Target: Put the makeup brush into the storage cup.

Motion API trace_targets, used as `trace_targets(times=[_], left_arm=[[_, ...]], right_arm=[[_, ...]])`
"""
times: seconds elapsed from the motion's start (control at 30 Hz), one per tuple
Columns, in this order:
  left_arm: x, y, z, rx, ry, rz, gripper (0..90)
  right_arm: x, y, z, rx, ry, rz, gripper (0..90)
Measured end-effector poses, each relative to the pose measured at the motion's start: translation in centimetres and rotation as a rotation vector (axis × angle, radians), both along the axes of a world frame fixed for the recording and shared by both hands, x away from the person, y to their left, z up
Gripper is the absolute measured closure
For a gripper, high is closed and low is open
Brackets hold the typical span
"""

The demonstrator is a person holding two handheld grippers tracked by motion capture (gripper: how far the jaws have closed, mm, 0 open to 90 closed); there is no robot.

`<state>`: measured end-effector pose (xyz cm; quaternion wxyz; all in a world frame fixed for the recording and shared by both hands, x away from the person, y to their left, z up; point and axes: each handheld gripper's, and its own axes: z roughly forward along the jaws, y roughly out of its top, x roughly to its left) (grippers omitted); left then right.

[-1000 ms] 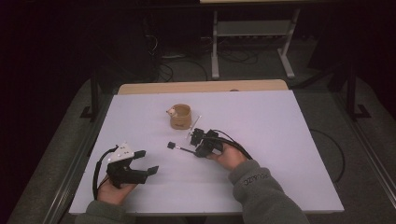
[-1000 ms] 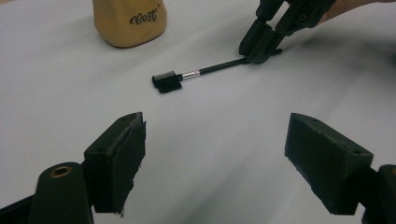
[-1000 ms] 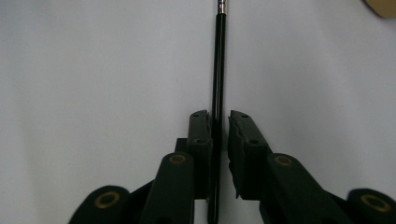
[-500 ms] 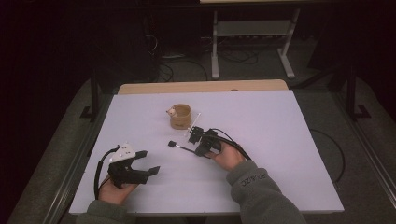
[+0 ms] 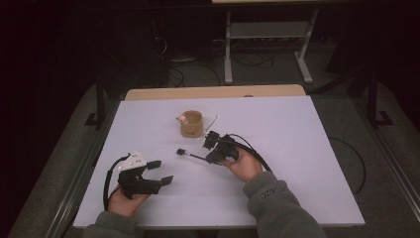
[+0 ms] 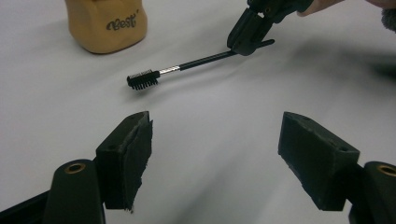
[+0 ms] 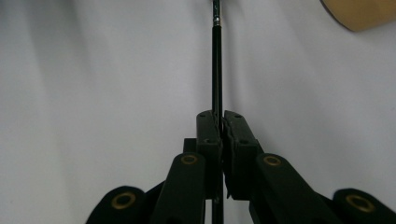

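A thin black brush [image 5: 193, 155] with a small bristle head lies low over the white table [image 5: 297, 148], pointing left. My right gripper [image 5: 210, 158] is shut on its handle; in the right gripper view the brush handle [image 7: 216, 70] runs straight up from between the pressed jaws of the gripper [image 7: 222, 123]. The left gripper view shows the brush [image 6: 187, 65] and the right gripper [image 6: 247, 35] beyond my own jaws. My left gripper [image 5: 162, 172] rests near the front left, open [image 6: 215, 149]; its jaws have just been closing a little with nothing between them.
A tan cup [image 5: 191, 123] stands behind the brush, with a small white thing on its rim and a white stick [image 5: 213, 122] leaning beside it. The cup [image 6: 106, 23] bears dark lettering. Dark floor, cables and a shelf frame lie beyond the table's far edge.
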<state>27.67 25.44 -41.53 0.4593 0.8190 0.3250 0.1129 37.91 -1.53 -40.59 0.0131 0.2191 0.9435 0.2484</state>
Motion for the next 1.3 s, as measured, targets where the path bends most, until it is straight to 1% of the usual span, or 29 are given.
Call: trace_targets(times=[0.13, 0.17, 0.23, 0.27, 0.3, 0.33, 0.37, 0.4, 0.47, 0.5, 0.53, 0.57, 0.6, 0.63, 0.67, 0.7, 0.77, 0.8, 0.83, 0.87, 0.9, 0.97, 1.0, 1.03, 1.07, 1.1, 1.2, 1.23, 1.3], left_arm=[[0.3, -0.5, -0.1, -0.01, 0.009, -0.016, 30.1], [0.5, -0.9, -0.2, -0.016, 0.018, -0.025, 31.0], [0.7, -1.2, -0.2, -0.014, 0.031, -0.029, 33.5], [1.0, -1.5, -0.4, -0.019, 0.044, -0.045, 35.7], [1.0, -1.5, -0.4, -0.019, 0.044, -0.045, 37.0], [1.3, -2.0, -0.5, -0.036, 0.069, -0.048, 38.1], [1.3, -2.0, -0.5, -0.036, 0.069, -0.048, 39.4], [1.5, -2.1, -0.6, -0.049, 0.074, -0.059, 40.3], [1.9, -2.4, -0.6, -0.078, 0.089, -0.065, 41.1], [2.1, -2.6, -0.7, -0.098, 0.093, -0.07, 42.3], [2.4, -2.7, -0.7, -0.103, 0.098, -0.077, 43.6], [2.6, -2.8, -0.8, -0.127, 0.109, -0.081, 46.1], [2.9, -3.0, -0.9, -0.174, 0.132, -0.077, 46.6], [3.1, -3.0, -0.9, -0.191, 0.146, -0.079, 47.5], [3.2, -3.1, -0.9, -0.212, 0.16, -0.08, 48.6], [3.2, -3.1, -0.9, -0.212, 0.16, -0.08, 49.3], [3.4, -3.3, -0.7, -0.249, 0.162, -0.09, 50.7], [3.5, -3.4, -0.7, -0.272, 0.176, -0.089, 50.7], [3.6, -3.4, -0.6, -0.292, 0.179, -0.092, 51.9], [3.7, -3.4, -0.5, -0.303, 0.186, -0.088, 54.7], [3.9, -3.4, -0.4, -0.304, 0.178, -0.096, 54.7], [3.9, -3.5, -0.2, -0.325, 0.188, -0.1, 59.1], [3.9, -3.5, -0.2, -0.325, 0.188, -0.1, 60.3], [3.9, -3.6, -0.1, -0.345, 0.197, -0.096, 61.6], [4.0, -3.5, 0.0, -0.35, 0.199, -0.1, 63.1], [4.0, -3.4, 0.0, -0.362, 0.199, -0.107, 66.1], [4.1, -3.3, 0.0, -0.367, 0.201, -0.108, 73.9], [4.1, -3.3, 0.0, -0.392, 0.225, -0.125, 76.8], [4.1, -3.3, 0.0, -0.403, 0.229, -0.131, 78.5]], right_arm=[[-0.2, -0.3, 0.3, 0.009, -0.008, 0.001, 85.5], [-0.4, -0.7, 0.6, 0.036, -0.014, -0.001, 85.5], [-0.5, -0.8, 0.8, 0.047, -0.019, 0.001, 85.4], [-0.8, -1.1, 1.4, 0.083, -0.023, 0.004, 85.4], [-0.8, -1.1, 1.4, 0.083, -0.023, 0.004, 85.4], [-1.2, -1.4, 2.0, 0.109, -0.038, 0.009, 85.4], [-1.2, -1.4, 2.0, 0.109, -0.038, 0.009, 85.4], [-1.6, -1.5, 2.5, 0.149, -0.057, 0.027, 85.4], [-2.0, -1.6, 2.8, 0.151, -0.066, 0.033, 85.4], [-2.3, -1.7, 3.0, 0.164, -0.076, 0.041, 85.4], [-2.6, -1.7, 3.2, 0.178, -0.079, 0.043, 85.4], [-3.3, -1.9, 3.7, 0.199, -0.103, 0.058, 85.4], [-3.5, -1.9, 3.8, 0.207, -0.108, 0.066, 85.3], [-3.8, -1.9, 3.8, 0.214, -0.112, 0.068, 85.3], [-4.0, -1.9, 3.8, 0.215, -0.125, 0.078, 85.3], [-4.3, -1.9, 3.8, 0.219, -0.122, 0.075, 85.3], [-4.7, -2.0, 3.6, 0.219, -0.132, 0.081, 85.3], [-4.7, -2.0, 3.6, 0.219, -0.132, 0.081, 85.3], [-4.9, -1.9, 3.6, 0.226, -0.12, 0.069, 85.3], [-5.2, -1.8, 3.2, 0.227, -0.129, 0.077, 85.3], [-5.2, -1.8, 3.2, 0.227, -0.129, 0.077, 85.3], [-5.4, -1.7, 2.9, 0.232, -0.129, 0.092, 85.3], [-5.4, -1.7, 2.9, 0.232, -0.129, 0.092, 85.3], [-5.5, -1.6, 2.7, 0.221, -0.139, 0.108, 85.3], [-5.6, -1.5, 2.6, 0.212, -0.141, 0.109, 85.3], [-5.7, -1.4, 2.5, 0.211, -0.15, 0.118, 85.3], [-5.7, -1.3, 2.4, 0.211, -0.158, 0.129, 85.3], [-5.7, -1.3, 2.3, 0.207, -0.169, 0.139, 85.3], [-5.7, -1.3, 2.2, 0.203, -0.163, 0.138, 85.3]])
